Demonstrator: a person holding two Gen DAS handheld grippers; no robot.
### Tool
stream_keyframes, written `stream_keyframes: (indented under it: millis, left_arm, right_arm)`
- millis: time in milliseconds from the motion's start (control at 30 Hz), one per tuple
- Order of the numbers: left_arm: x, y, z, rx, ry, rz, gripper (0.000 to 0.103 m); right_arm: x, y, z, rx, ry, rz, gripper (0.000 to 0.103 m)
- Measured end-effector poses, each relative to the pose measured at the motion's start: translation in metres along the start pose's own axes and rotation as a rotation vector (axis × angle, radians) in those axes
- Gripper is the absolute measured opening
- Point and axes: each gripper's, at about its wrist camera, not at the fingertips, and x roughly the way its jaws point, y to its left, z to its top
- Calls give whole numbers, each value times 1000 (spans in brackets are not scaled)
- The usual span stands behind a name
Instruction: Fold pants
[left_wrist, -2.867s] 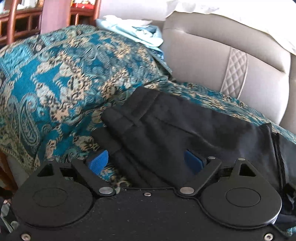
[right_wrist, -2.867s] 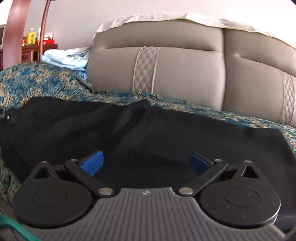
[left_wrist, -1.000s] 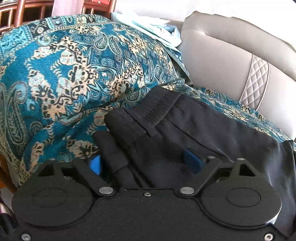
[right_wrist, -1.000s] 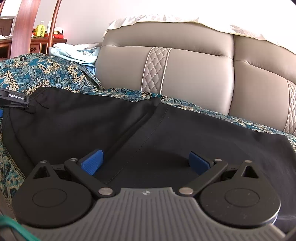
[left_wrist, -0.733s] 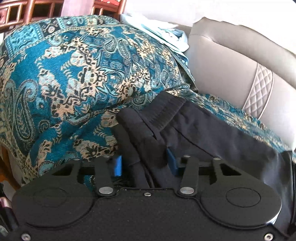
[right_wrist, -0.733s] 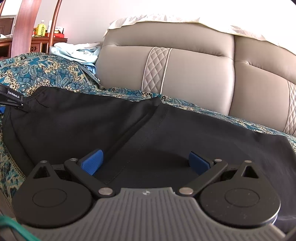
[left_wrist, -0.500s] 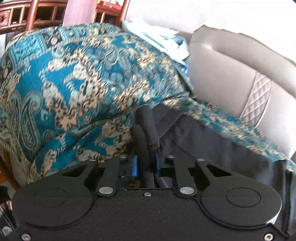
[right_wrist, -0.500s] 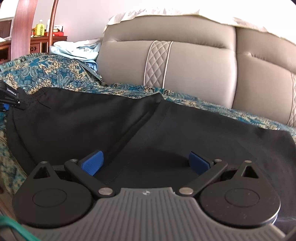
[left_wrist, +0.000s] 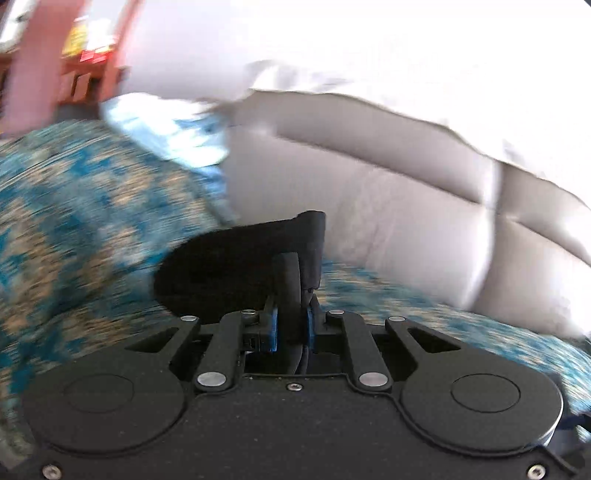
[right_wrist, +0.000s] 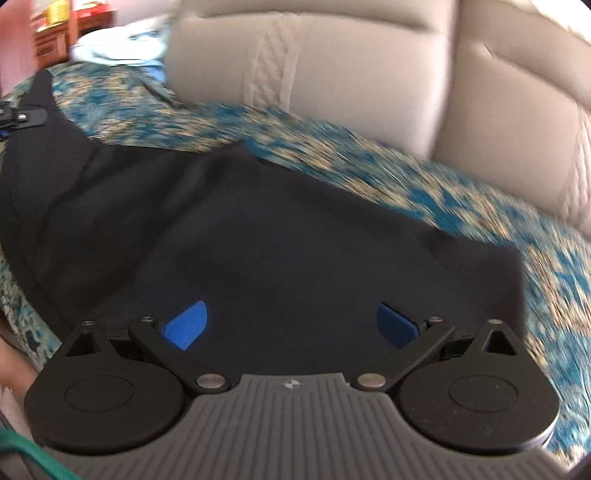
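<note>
Now my left gripper pinches the pants waistband aloft, right gripper gaping wide; next, carry it across.

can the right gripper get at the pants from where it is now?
Probably yes. The right gripper is open, its blue pads spread directly over the black pants lying on the patterned sofa cover. Nothing sits between them. The left gripper already pinches the far end.
</note>
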Motion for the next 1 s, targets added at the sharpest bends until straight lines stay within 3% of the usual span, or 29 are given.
stream_keyframes:
  millis: [200, 300, 400, 567, 633, 700, 800, 867, 1000]
  left_arm:
    - [6, -97, -9, 104, 28, -241, 13]
    - [10, -145, -22, 148, 67, -346, 13]
    - [20, -189, -45, 206, 121, -413, 14]
    - [42, -250, -100, 314, 296, -478, 16]
    - [42, -269, -124, 394, 337, -481, 18]
    - [34, -281, -140, 456, 332, -490, 32]
    - [23, -280, -143, 468, 349, -602, 46]
    - [13, -275, -143, 487, 358, -640, 52]
    - [-5, -244, -132, 505, 354, -642, 54]
  right_arm:
    - [-10, -90, -9, 397, 7, 9, 103]
    - [-23, -120, -13, 500, -45, 18, 103]
    - [-35, -143, -23, 586, -81, 17, 103]
    - [-44, -168, -46, 724, -112, 67, 103]
    - [-44, -171, -51, 734, -117, 90, 103]
    - [-44, -170, -52, 709, -124, 94, 103]
    - [-47, -166, -52, 658, -135, 81, 103]
    - [-47, -160, -52, 637, -139, 74, 103]
    - [-38, -143, -50, 573, -117, 47, 103]
